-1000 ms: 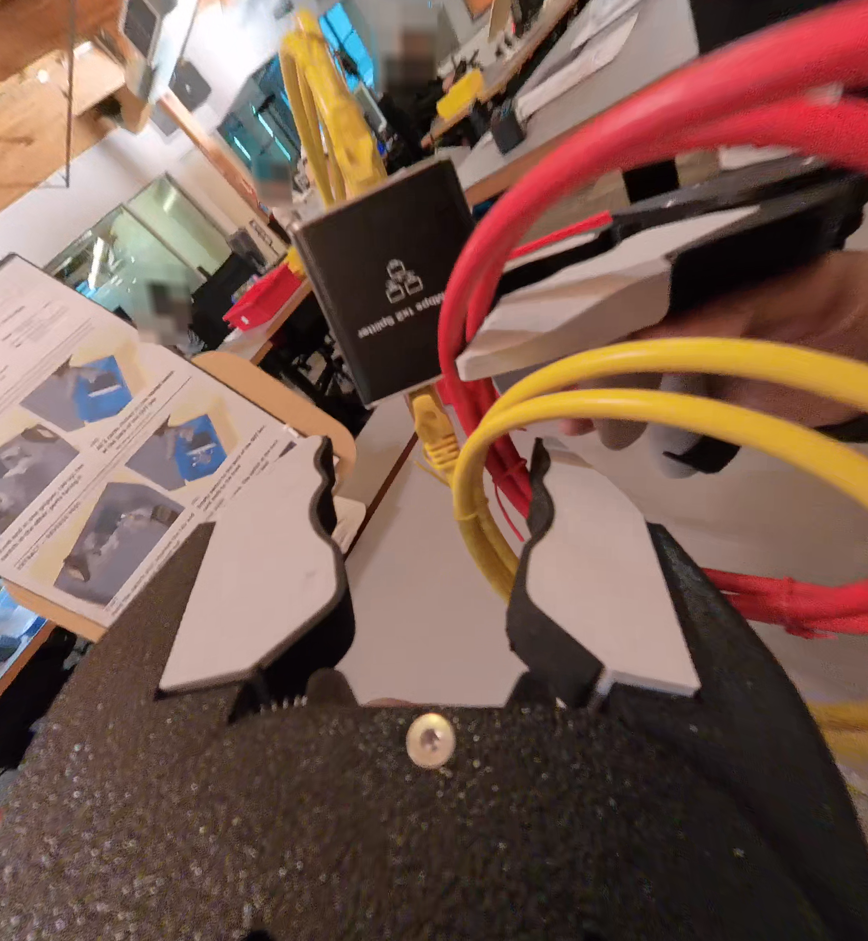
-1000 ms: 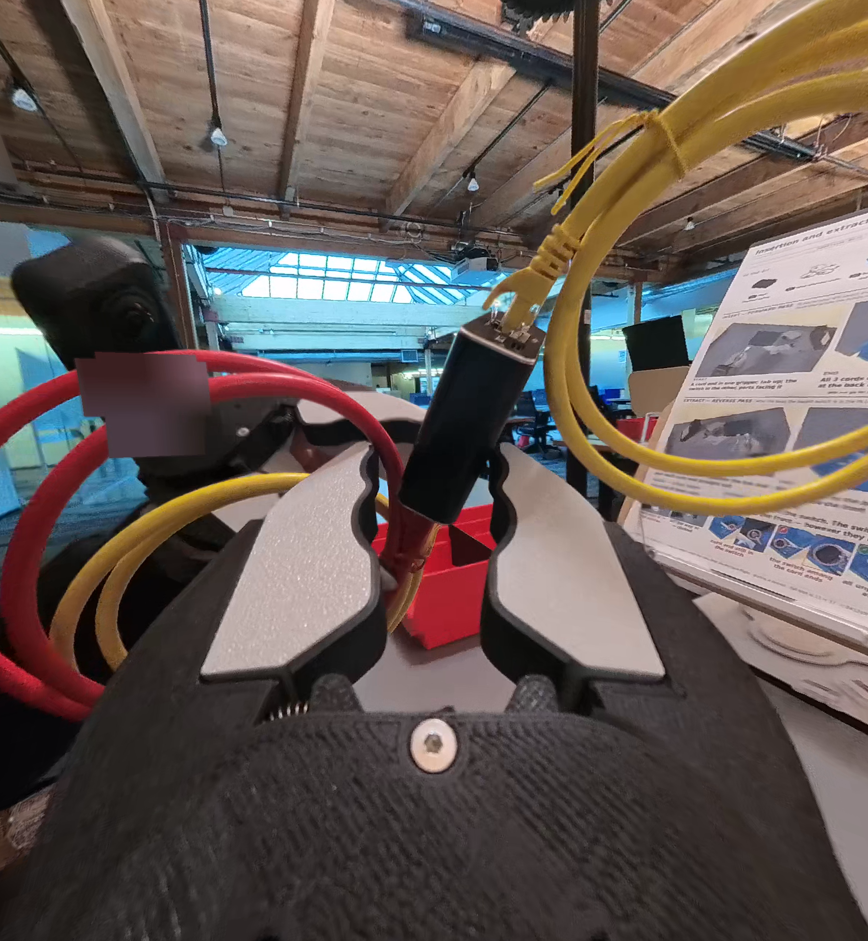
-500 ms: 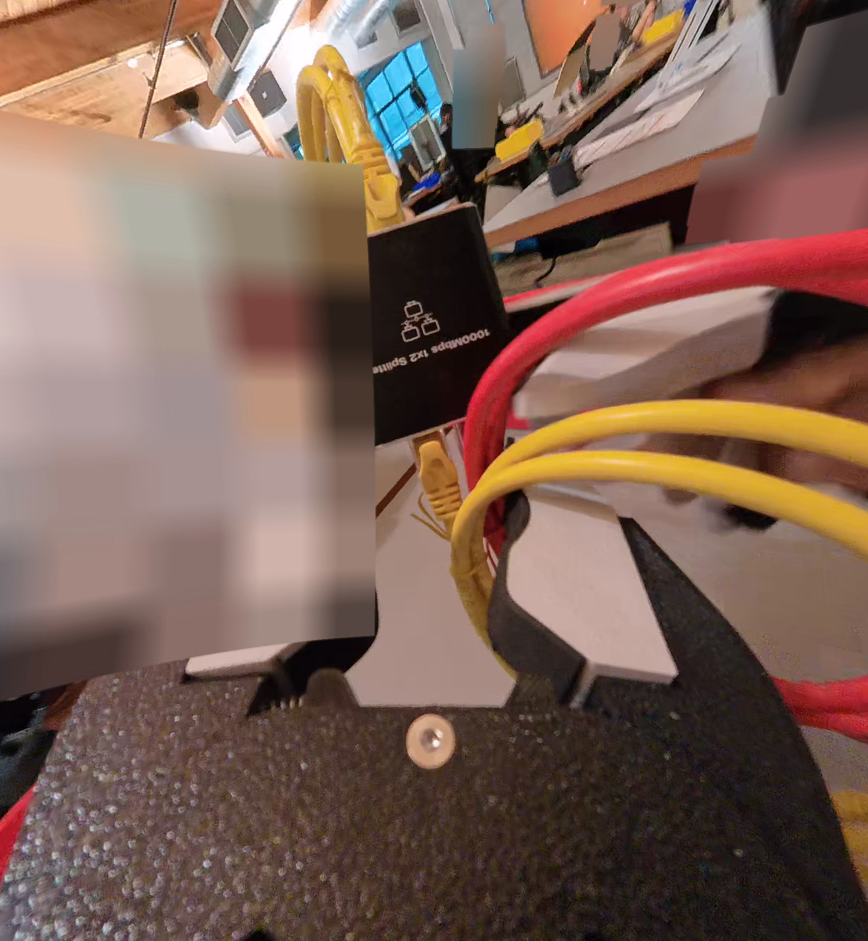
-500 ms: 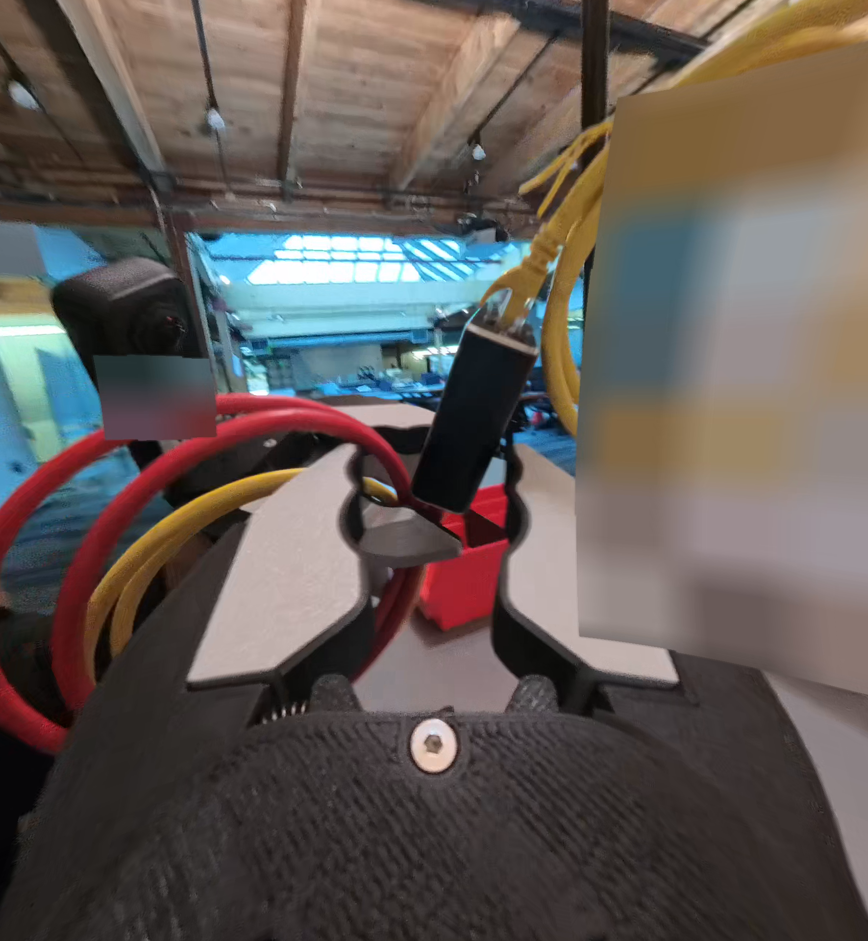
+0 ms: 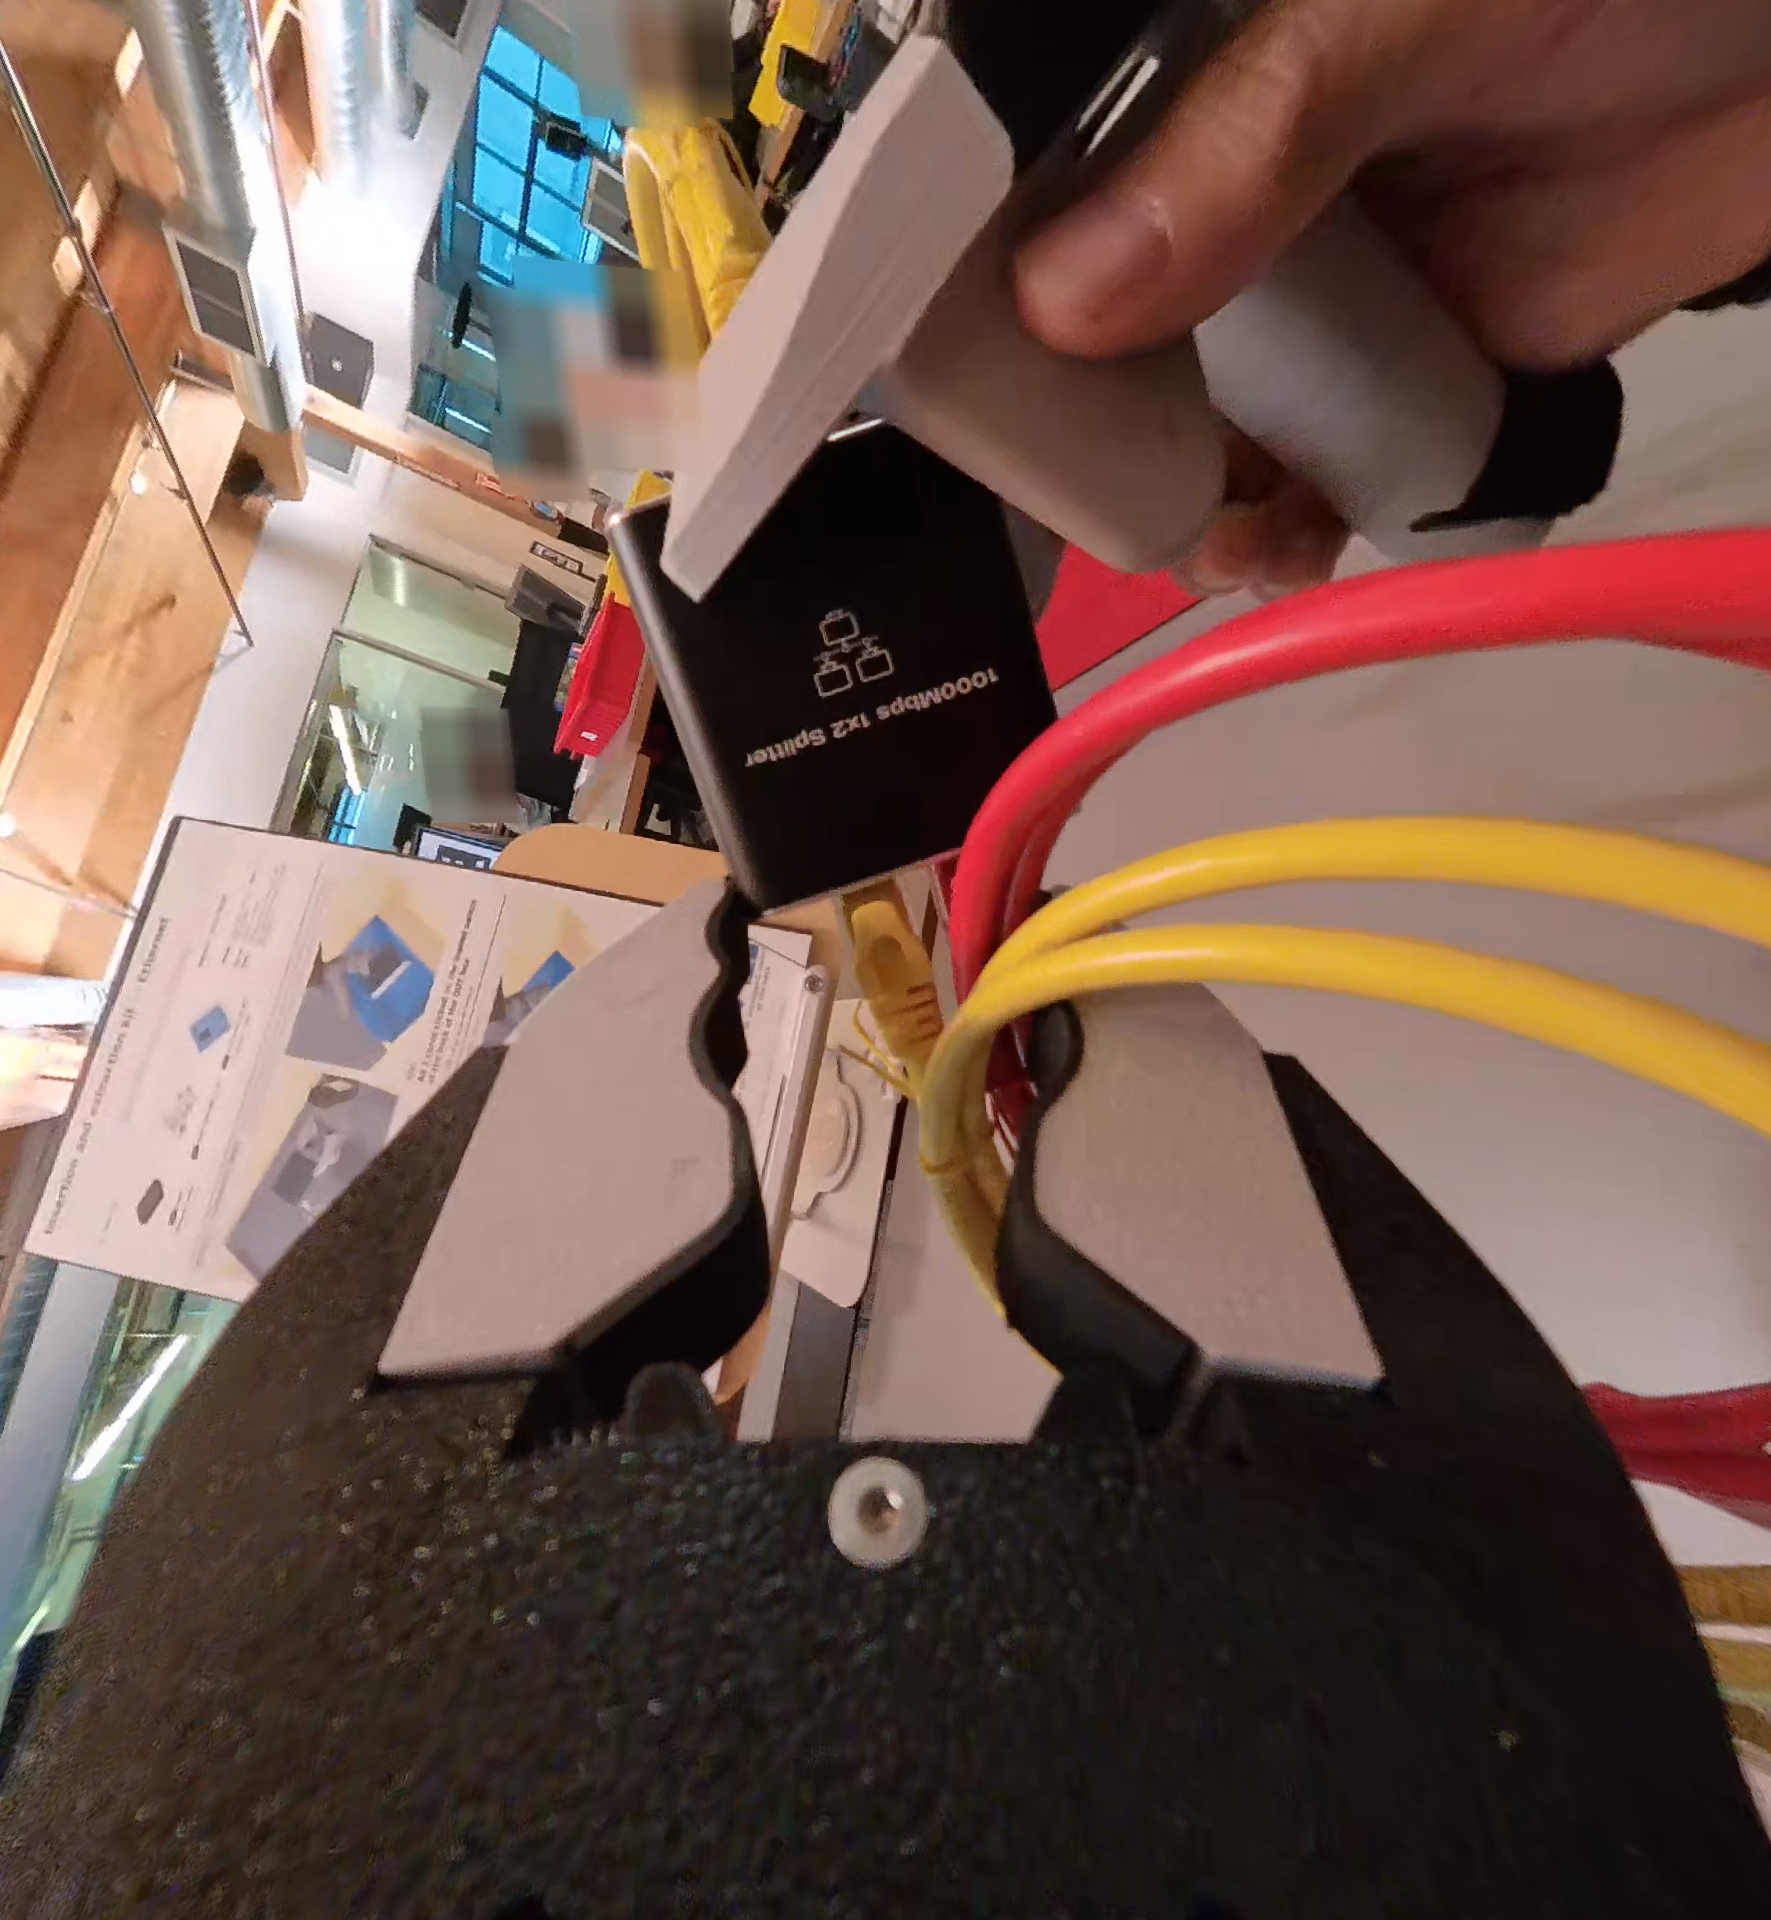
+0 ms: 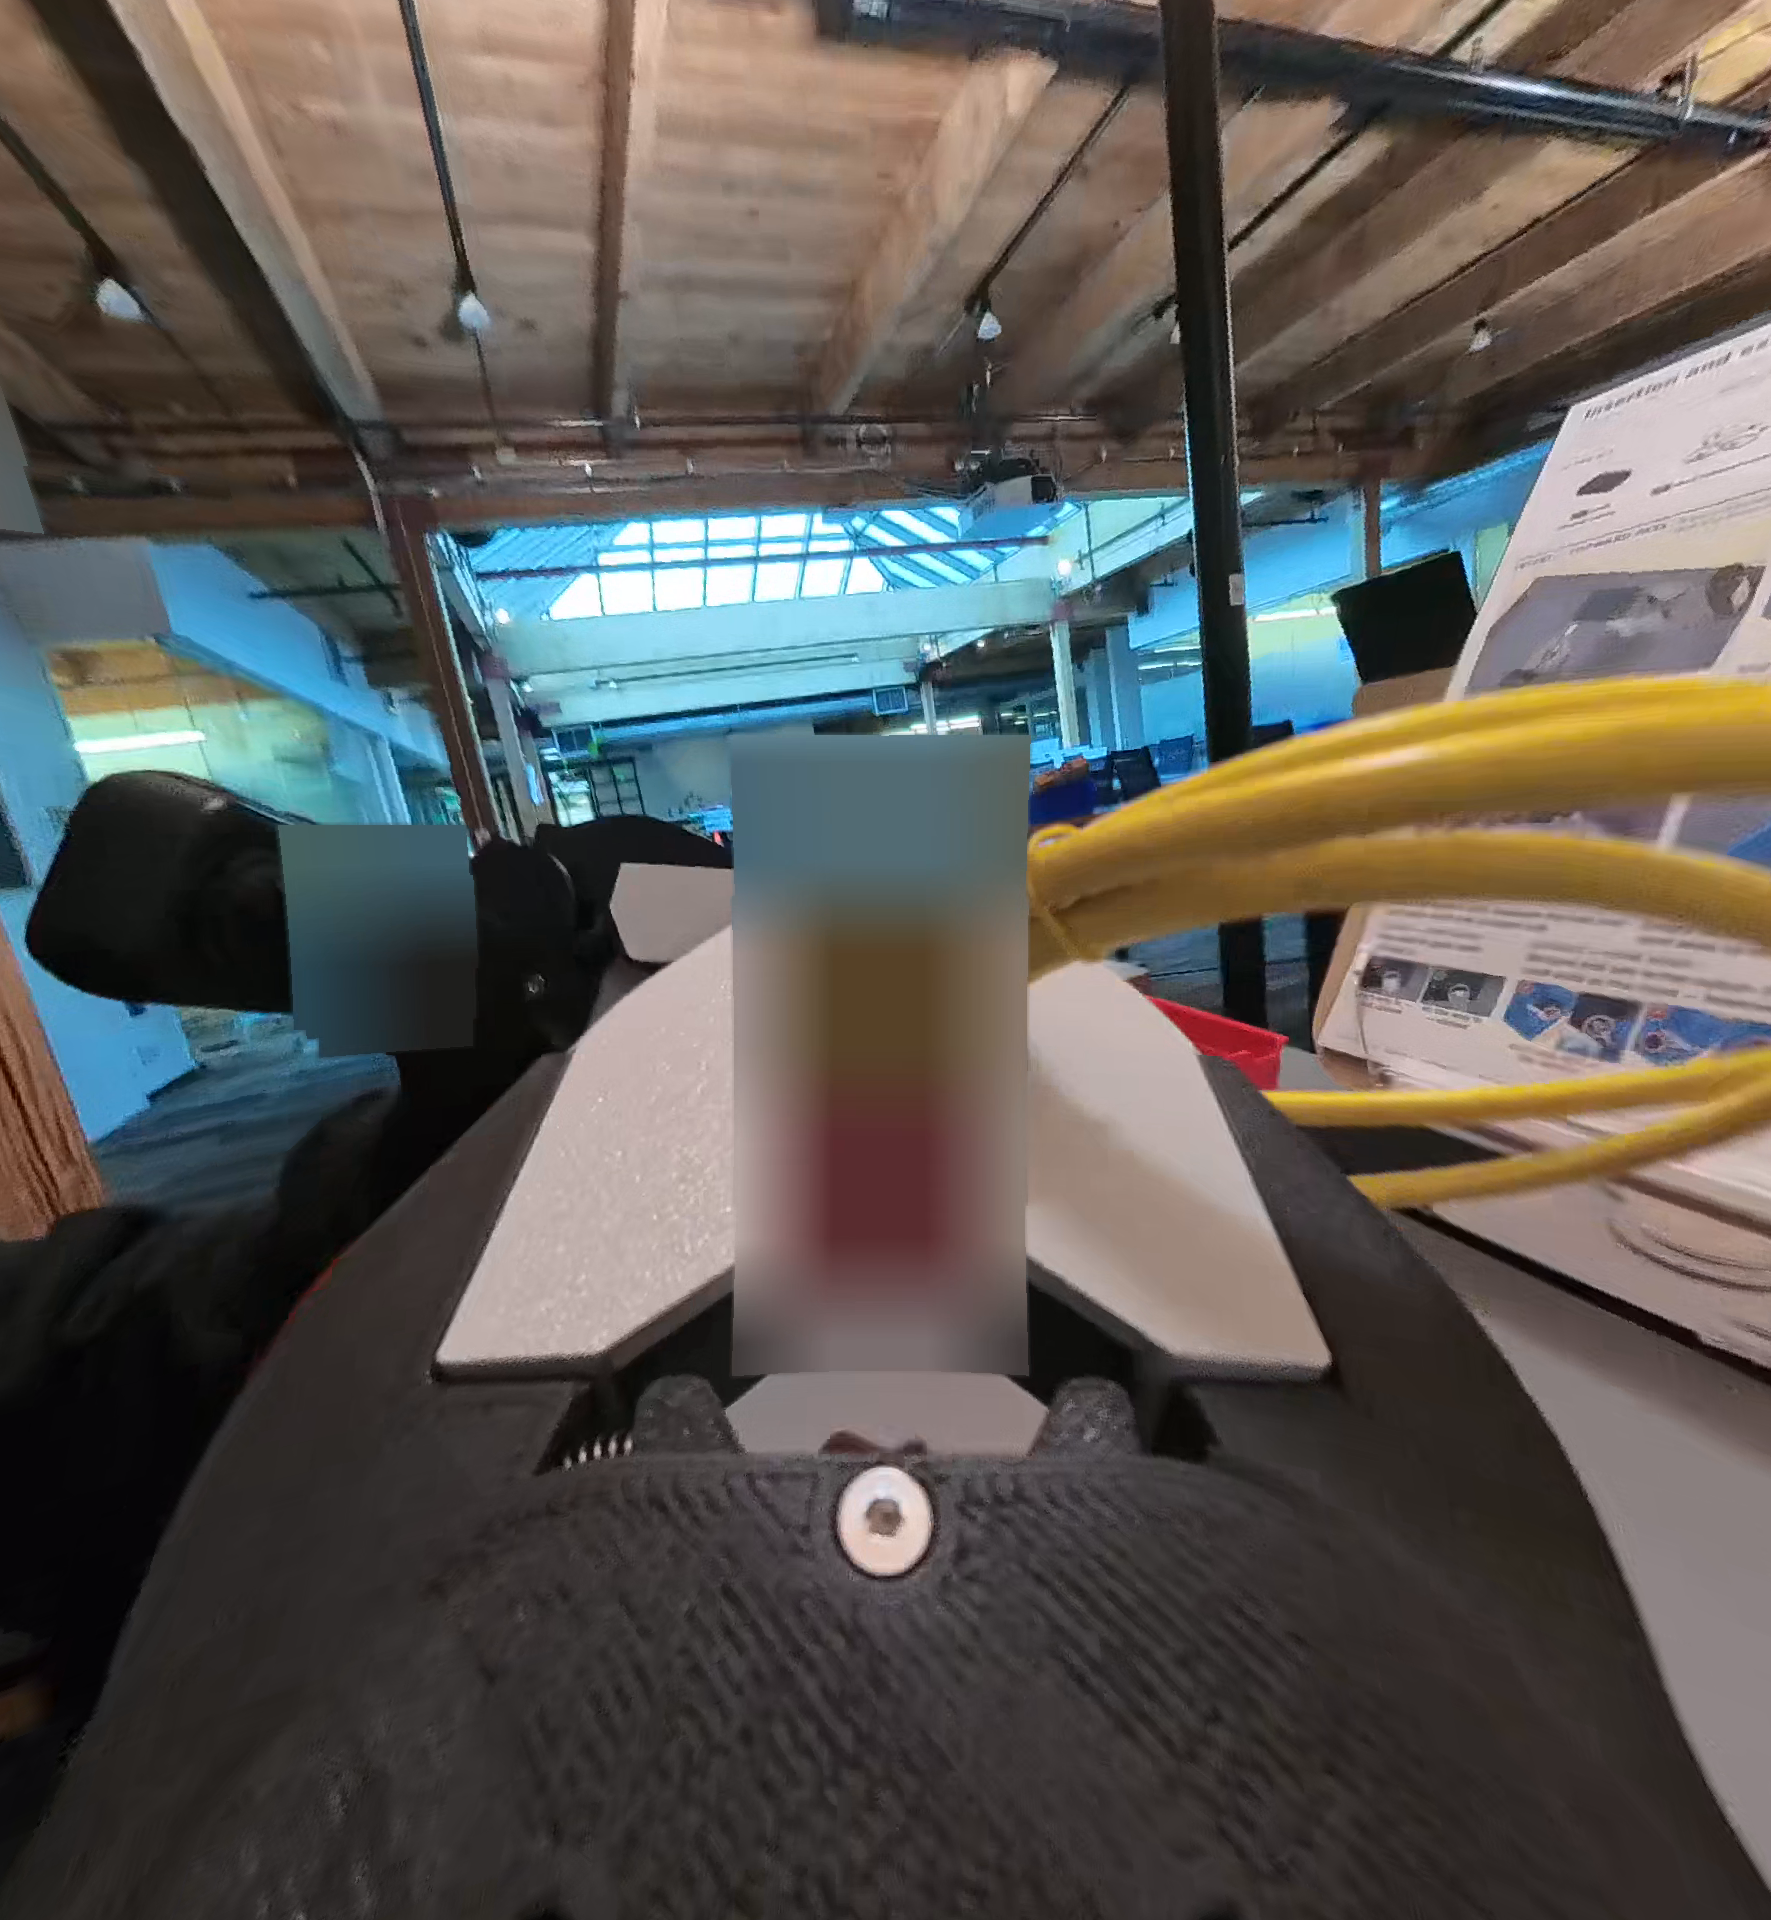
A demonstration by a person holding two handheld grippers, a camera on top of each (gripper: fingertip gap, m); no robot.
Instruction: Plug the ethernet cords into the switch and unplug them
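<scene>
The switch [image 5: 839, 665] is showing as a small black box with white print, its long axis tilting up and leftward. A yellow cord [image 5: 896, 997] and red cord [image 5: 1006, 862] are plugging into its lower end. The right gripper [image 5: 819, 343] is pinching its upper end. The left gripper [image 5: 891, 997], jaws spread, is hovering just below. The right wrist view is hiding the switch behind a mosaic patch, showing another yellow cord [image 6: 1380, 883] instead.

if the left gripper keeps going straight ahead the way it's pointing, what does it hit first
Probably the yellow ethernet plug seated in the underside of the black switch, then the switch itself. The left gripper has open jaws aimed up at them; depth is hard to judge.
</scene>
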